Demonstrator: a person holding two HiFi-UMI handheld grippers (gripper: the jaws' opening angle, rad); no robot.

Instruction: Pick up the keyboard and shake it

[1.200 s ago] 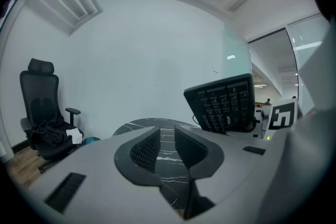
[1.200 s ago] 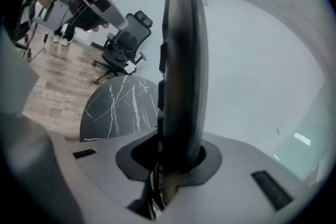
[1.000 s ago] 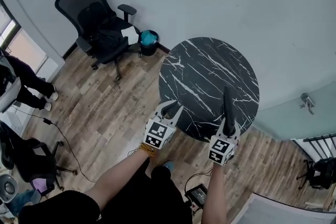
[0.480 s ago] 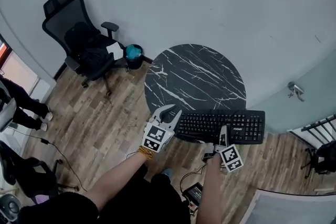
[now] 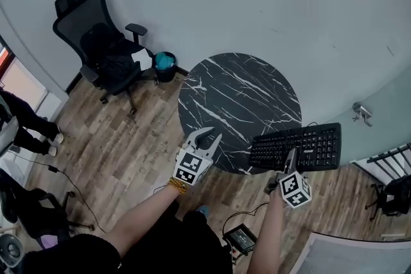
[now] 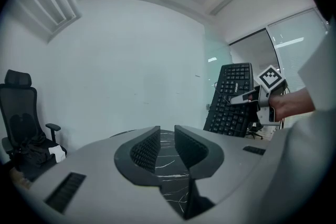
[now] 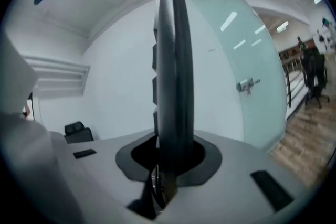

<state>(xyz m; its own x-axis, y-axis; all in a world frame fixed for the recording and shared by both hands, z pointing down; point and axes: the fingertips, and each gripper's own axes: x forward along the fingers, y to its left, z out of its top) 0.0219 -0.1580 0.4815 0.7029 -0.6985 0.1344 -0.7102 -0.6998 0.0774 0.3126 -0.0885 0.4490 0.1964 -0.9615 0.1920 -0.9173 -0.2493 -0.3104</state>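
One half of the job looks done. The keyboard (image 5: 302,145) is off the tabletop (image 5: 234,90) and in the air. It sits at the lower right of the head view, overlapping the round tabletop's lower-right rim, with its keys turned toward the camera.

The right tool (image 5: 290,157) has it by the near long edge. In the right gripper view the board runs edge-on up the middle of the frame, and both jaws are closed against its thin body with no gap showing. From the left gripper view it appears at the right of the frame, tipped steeply with the key side facing in, and nothing is under it.

The left tool (image 5: 209,133) takes no part in the hold. It hovers at the lower-left rim of the tabletop in the head view. Its jaws stand a narrow way apart, and only the marble surface shows through the slot.

What remains, as I judge it, is the shake. One moment cannot show whether a swing is under way, so I count that step as not yet shown done.

The grip is one-sided, pinching a long flat board at a single spot on its edge. A brisk shake would likely lever the board in the pads. Short, modest swings or a second hold from the free tool seem the safer course.
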